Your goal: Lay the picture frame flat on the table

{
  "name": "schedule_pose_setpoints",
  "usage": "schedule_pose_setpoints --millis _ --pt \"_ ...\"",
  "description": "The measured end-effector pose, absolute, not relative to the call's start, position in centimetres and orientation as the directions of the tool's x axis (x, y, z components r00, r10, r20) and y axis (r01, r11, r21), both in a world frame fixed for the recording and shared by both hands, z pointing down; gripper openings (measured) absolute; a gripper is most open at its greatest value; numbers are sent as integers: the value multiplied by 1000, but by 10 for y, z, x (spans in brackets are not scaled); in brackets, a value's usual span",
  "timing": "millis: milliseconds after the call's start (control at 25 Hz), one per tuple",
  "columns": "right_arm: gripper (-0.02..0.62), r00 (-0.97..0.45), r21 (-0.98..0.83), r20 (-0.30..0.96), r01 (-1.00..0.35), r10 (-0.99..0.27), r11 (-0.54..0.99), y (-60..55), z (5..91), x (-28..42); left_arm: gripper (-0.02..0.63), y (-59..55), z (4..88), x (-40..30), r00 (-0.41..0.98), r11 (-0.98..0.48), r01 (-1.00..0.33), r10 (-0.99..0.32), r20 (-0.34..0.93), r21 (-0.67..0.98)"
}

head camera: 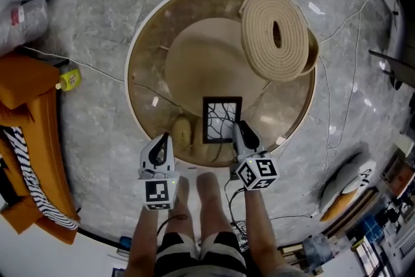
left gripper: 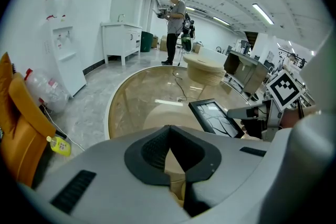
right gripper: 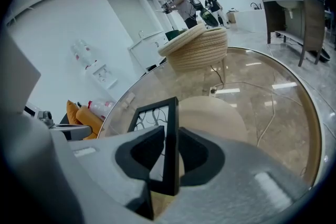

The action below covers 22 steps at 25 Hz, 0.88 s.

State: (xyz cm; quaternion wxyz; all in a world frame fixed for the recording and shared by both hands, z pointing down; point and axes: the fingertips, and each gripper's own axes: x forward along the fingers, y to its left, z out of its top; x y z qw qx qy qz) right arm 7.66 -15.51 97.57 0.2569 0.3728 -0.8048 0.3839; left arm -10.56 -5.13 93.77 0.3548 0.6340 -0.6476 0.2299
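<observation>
Right gripper view shows the right gripper with its jaws clamped on the edge of the black picture frame, which runs edge-on between the pads. Seen from the head view, the frame leans with its branch-patterned face turned upward, over the near part of the round glass table; whether its lower edge touches the glass I cannot tell. To that gripper's left, apart from the frame, the left gripper has its tips together on nothing. Farther out across the table lies a coiled woven basket.
</observation>
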Motion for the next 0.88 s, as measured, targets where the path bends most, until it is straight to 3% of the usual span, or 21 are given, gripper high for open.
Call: schedule_pose_setpoints --millis 440,880 --pt "83 -603 -420 682 -786 -413 455 -162 943 74 18 -68 902 -104 55 66 -988 -687 724 138" --pt "83 -628 -361 618 -761 -473 539 -173 822 65 17 -84 789 -100 56 23 -994 -748 661 110"
